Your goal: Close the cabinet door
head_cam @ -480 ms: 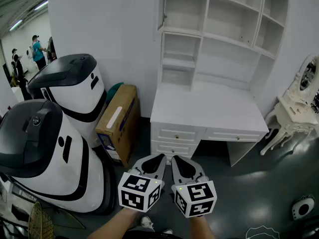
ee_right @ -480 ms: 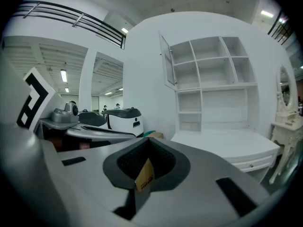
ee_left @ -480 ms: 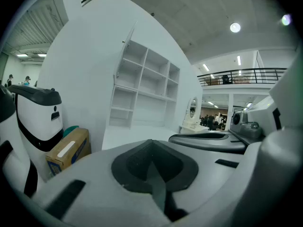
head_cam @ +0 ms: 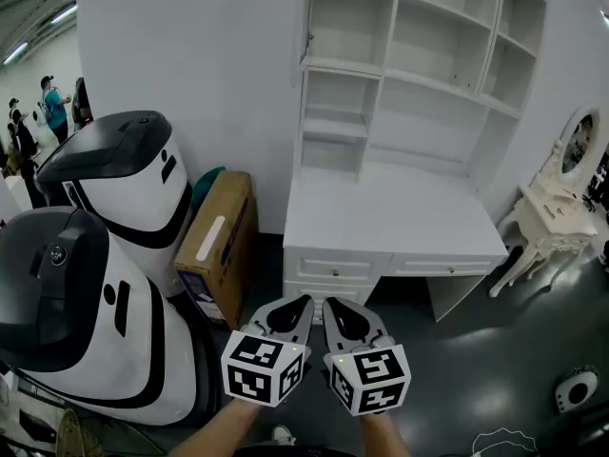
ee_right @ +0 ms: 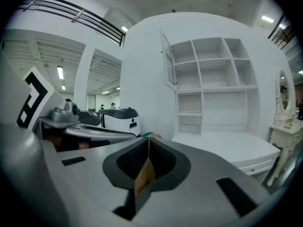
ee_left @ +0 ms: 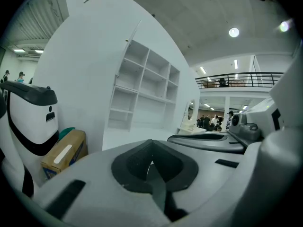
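White wall (head_cam: 190, 55) fills the back of the scene. Against it stands a tall white shelf unit (head_cam: 428, 74) with open compartments, set along the back edge of a white surface (head_cam: 381, 212). The surface is bare on top, with drawers (head_cam: 338, 267) under its front edge.

Left of the surface we note two large white-and-black machines (head_cam: 114, 188), one behind the other. A cardboard box (head_cam: 219, 241) leans between the farther machine and the surface's left edge. A white dressing table (head_cam: 557, 208) with an oval mirror sits off the right edge. The floor (head_cam: 476, 369) is dark and glossy.

The cabinet door (head_cam: 307, 17) hangs at the shelf unit's upper left corner, well above the surface's back left corner. It stands open, swung out from its compartment; the right gripper view shows its panel (ee_right: 167, 60) angled away from the shelves.

Left tongs (head_cam: 297, 305) and right tongs (head_cam: 335, 306) are held side by side, low in front of the surface's front edge and well apart from the door. Left tongs (ee_left: 152, 161) are pressed together, nothing in them. Right tongs (ee_right: 148, 155) likewise are together and empty.

A small round white device (head_cam: 578, 395) lies on the floor at far right.
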### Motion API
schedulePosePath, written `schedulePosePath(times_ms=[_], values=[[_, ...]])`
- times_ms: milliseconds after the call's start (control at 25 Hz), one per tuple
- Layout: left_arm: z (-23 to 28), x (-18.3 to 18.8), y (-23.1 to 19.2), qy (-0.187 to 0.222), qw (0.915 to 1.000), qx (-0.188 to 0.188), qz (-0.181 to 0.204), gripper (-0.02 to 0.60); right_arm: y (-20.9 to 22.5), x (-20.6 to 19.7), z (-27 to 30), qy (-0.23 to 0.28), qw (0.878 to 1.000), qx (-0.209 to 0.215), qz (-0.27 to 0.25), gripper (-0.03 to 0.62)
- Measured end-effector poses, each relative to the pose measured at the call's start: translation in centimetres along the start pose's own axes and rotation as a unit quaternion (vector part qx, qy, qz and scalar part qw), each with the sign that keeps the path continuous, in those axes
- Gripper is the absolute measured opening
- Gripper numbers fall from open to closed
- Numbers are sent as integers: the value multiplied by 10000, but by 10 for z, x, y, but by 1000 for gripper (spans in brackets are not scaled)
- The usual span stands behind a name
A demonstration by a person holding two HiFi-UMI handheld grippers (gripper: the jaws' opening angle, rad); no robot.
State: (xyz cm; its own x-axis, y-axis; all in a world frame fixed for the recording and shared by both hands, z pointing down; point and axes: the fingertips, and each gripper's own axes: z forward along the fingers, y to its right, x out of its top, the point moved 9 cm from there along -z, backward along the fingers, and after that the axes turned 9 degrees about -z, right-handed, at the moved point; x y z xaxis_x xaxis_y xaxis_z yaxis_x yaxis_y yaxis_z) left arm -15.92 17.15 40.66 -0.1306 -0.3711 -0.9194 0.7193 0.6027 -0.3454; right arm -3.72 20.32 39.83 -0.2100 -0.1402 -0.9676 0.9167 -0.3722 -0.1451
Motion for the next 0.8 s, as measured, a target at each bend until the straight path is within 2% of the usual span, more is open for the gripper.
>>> schedulePosePath(times_ms=[400, 800], values=[[16, 13, -33, -18, 10000, -71, -46, 11, -1, 6, 37, -42, 10000, -62, -30, 18], [61, 23, -50, -6, 10000, 13, -70, 11, 33, 3, 74, 26, 10000, -18, -17, 18]])
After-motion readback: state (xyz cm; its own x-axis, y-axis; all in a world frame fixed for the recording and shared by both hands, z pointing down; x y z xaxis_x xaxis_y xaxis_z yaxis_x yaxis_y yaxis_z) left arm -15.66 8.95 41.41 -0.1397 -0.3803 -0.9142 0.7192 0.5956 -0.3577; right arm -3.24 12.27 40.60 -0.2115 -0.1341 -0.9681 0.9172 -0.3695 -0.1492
